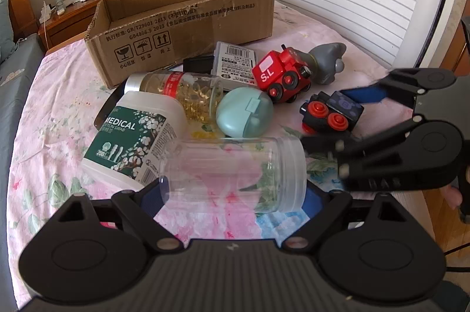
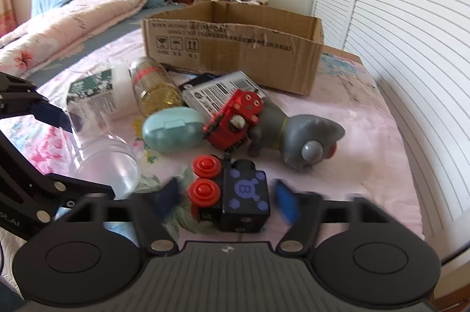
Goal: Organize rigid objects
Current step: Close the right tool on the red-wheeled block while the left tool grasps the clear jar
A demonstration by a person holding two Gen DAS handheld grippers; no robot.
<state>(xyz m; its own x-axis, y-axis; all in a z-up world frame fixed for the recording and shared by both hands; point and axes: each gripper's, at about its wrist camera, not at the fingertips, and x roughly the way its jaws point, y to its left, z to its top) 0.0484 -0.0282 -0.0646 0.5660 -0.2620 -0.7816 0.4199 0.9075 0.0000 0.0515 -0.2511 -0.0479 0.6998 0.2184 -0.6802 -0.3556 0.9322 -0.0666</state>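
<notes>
1. My left gripper: fingers spread wide around the clear empty plastic jar, which lies on its side on the pink floral bedsheet. Blue pads sit at either end of the jar; can't tell if they touch it
2. Just left of the jar: white cotton-swab tub with a green "MEDICAL" label, lying tilted, its lower corner touching the jar
3. Behind the tub: clear bottle of yellow capsules with a red label and silver cap, on its side
4. Beside that bottle: mint-green oval plastic case, resting against the capsule bottle
5. Behind the pile: open brown cardboard box, upright on the sheet; from these views I can't see what's inside
6. In front of the box: flat grey barcoded pack leaning on a black item, partly hidden
7. Red toy train car marked "S.L", touching the grey rubber animal figure behind it
8. Black toy block car with red wheels and purple print, lying on its side, apart from the red car
9. My right gripper: fingers apart, one on each side of the black block car. Blue pads are motion-blurred and gaps show on both sides, so not clamped
</notes>
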